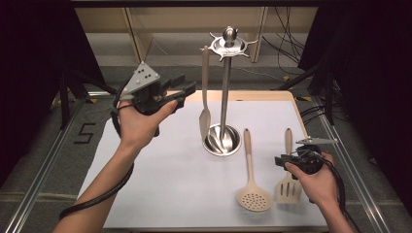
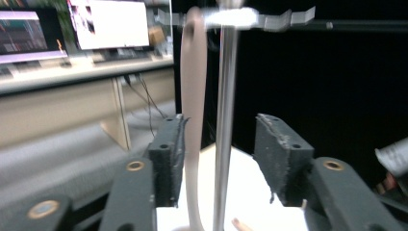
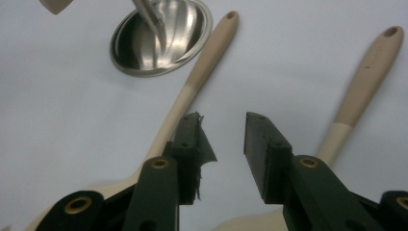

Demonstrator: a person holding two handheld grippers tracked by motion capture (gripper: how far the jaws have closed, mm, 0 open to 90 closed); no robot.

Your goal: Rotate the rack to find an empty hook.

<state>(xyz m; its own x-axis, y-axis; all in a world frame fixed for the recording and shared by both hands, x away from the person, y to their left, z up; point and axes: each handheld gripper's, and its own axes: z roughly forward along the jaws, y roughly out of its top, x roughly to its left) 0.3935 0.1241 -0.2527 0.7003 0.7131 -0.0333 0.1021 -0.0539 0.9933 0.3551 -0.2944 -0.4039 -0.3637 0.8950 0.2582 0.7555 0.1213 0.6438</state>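
The beige hanging utensil (image 1: 204,92) was suspended from a hook of the steel utensil stand (image 1: 224,92), its long axis vertical, handle end up at the hook and narrow blade pointing down, ending just above the stand's round base (image 1: 222,141). It hung just beside the stand's pole and parallel to it.

The left gripper (image 1: 187,90) was held raised at the left of the stand, pointing toward the utensil. In the left gripper view its jaws stood spread, with the utensil's handle (image 2: 193,96) close against the inner face of one jaw and the pole (image 2: 225,120) in the gap beyond; neither pad pressed on anything.

The right gripper (image 1: 282,160) was low over the white table surface (image 1: 170,184) at the right. Its jaws stood apart with bare table between them. It lay between two utensils resting flat: the skimmer (image 1: 252,179), handle pointing away toward the stand's base, and the slotted turner (image 1: 288,170), handle likewise pointing away from the person, roughly parallel to the skimmer.
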